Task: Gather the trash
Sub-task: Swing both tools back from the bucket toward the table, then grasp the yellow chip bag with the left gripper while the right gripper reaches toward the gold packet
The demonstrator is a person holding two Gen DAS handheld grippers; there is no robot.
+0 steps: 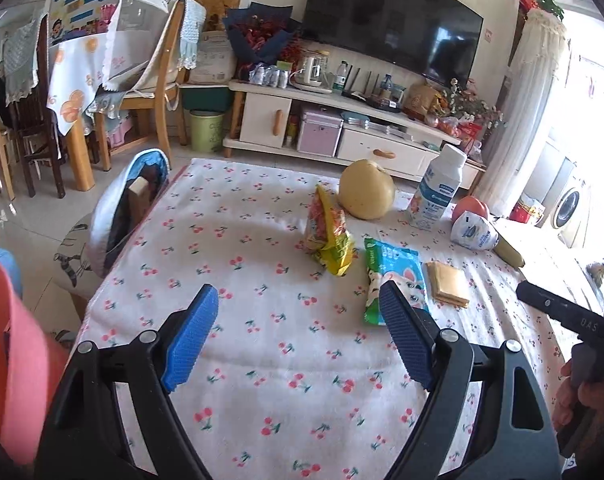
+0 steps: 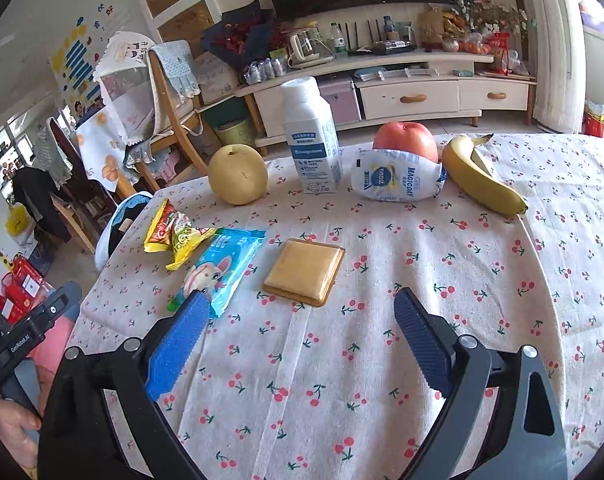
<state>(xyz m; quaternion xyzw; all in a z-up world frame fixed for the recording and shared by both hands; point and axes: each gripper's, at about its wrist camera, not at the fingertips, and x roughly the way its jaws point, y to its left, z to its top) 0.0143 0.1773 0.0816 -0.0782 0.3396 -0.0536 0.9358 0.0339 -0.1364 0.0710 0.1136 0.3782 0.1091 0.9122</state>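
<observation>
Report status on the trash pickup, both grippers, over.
Left gripper open, empty. Right gripper open, empty. Blue wrapper, yellow wrapper on tablecloth, untouched. Nothing blocking.

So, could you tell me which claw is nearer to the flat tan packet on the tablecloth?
Right. The right claw faces the tan packet just beyond its tips; the left claw sits further left, packet off to its right.

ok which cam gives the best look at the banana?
Right wrist. The banana lies whole and unobstructed on the tablecloth, right of the white pouch. In the left wrist view only part of the banana shows, behind the pouch.
</observation>
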